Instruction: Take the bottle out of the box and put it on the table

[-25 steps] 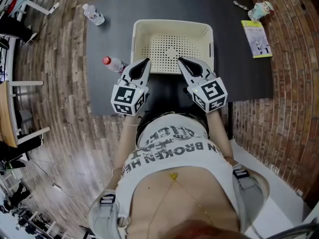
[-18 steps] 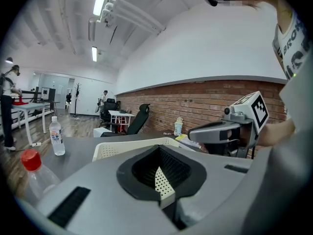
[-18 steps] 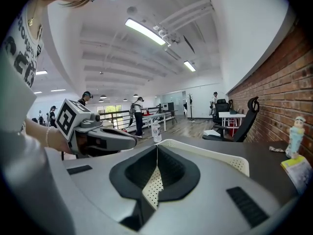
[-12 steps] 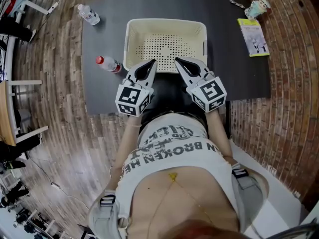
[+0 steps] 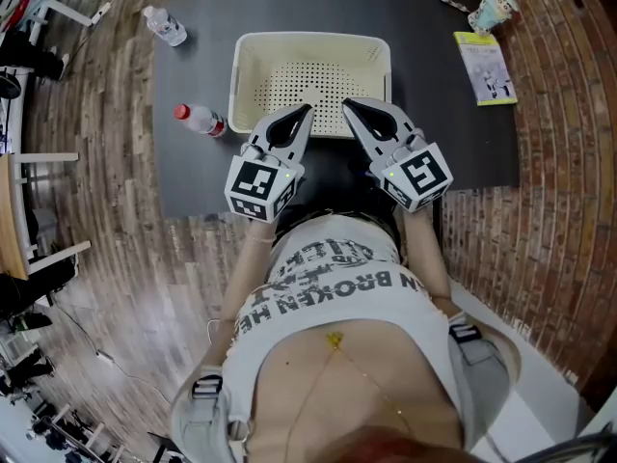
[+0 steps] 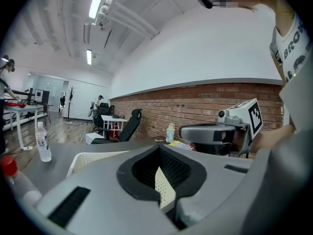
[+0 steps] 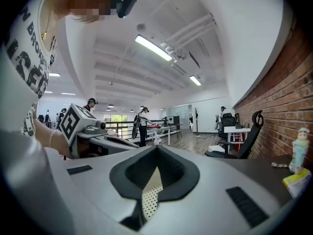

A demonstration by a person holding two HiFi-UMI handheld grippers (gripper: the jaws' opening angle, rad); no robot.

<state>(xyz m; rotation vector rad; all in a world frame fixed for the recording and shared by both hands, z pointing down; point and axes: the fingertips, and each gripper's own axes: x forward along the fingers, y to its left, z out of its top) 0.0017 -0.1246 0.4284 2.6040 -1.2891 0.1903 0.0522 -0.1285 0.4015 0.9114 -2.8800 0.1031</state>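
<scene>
A cream perforated box (image 5: 310,75) stands on the dark table (image 5: 434,114); only its holed floor shows inside. A red-capped bottle (image 5: 199,120) lies on the table just left of the box, and it shows again in the left gripper view as the red-capped bottle (image 6: 14,180). A white-capped bottle (image 5: 165,26) stands at the far left corner. My left gripper (image 5: 306,112) and right gripper (image 5: 349,105) hover side by side over the box's near rim. Both are shut with nothing in them.
A small figurine (image 5: 487,13) and a booklet (image 5: 485,68) lie at the table's far right. In the left gripper view the white-capped bottle (image 6: 43,141) stands upright. Wooden floor surrounds the table; chairs and people are far behind.
My left gripper has moved right, closer to the right gripper, and both have risen a little over the box's near rim. Both stay shut and empty.
</scene>
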